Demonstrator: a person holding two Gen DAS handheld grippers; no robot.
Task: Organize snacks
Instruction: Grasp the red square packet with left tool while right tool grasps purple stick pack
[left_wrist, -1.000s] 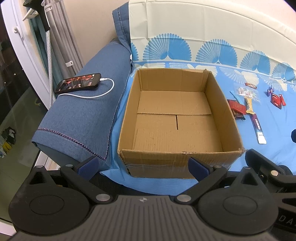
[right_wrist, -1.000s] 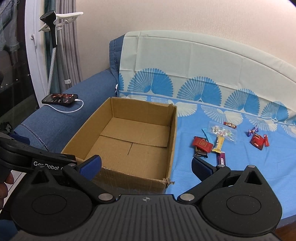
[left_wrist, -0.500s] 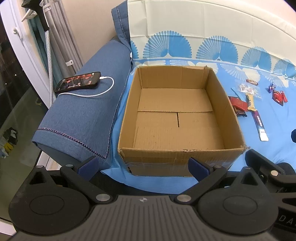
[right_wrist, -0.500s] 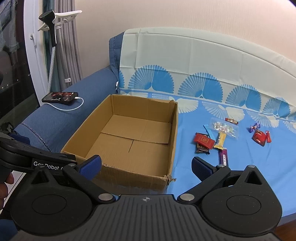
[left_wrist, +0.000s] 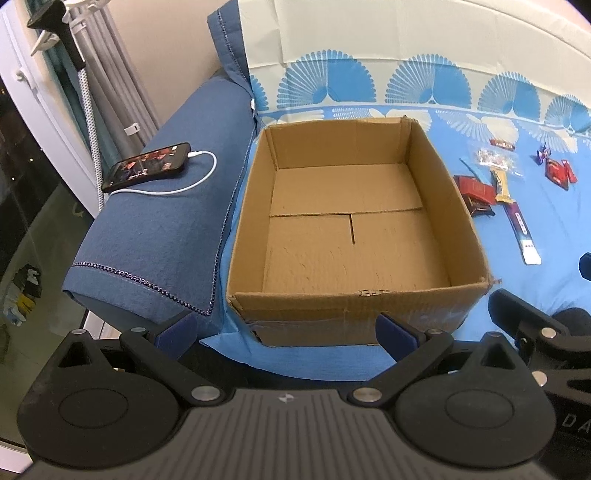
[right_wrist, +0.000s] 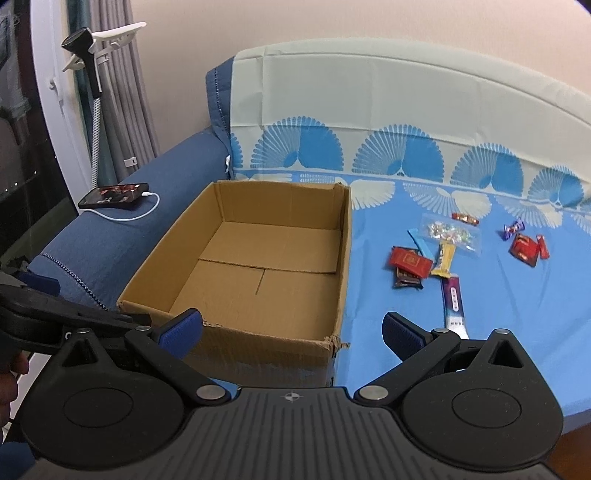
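Note:
An empty cardboard box (left_wrist: 458, 199) (right_wrist: 343, 258) sits on the blue sheet of a sofa. Right of it lie several snacks: a red packet (right_wrist: 410, 260) (left_wrist: 474, 189), a yellow bar (right_wrist: 445, 258) (left_wrist: 501, 184), a purple stick (right_wrist: 453, 299) (left_wrist: 521, 229), a clear candy bag (right_wrist: 450, 234) (left_wrist: 493, 158) and red wrappers (right_wrist: 524, 249) (left_wrist: 557, 171). My left gripper (left_wrist: 284, 330) is open in front of the box's near wall, holding nothing. My right gripper (right_wrist: 291, 328) is open too, near the box's front right corner, well short of the snacks.
A phone (left_wrist: 147, 166) (right_wrist: 112, 195) on a white charging cable lies on the blue sofa arm left of the box. A stand with a clamp (right_wrist: 92, 74) and curtains are at the far left. The other gripper's black body (left_wrist: 535, 332) shows at the right edge.
Both grippers have moved slightly forward and tilted; the box and snacks sit a little lower and nearer in the views. Nothing was picked up.

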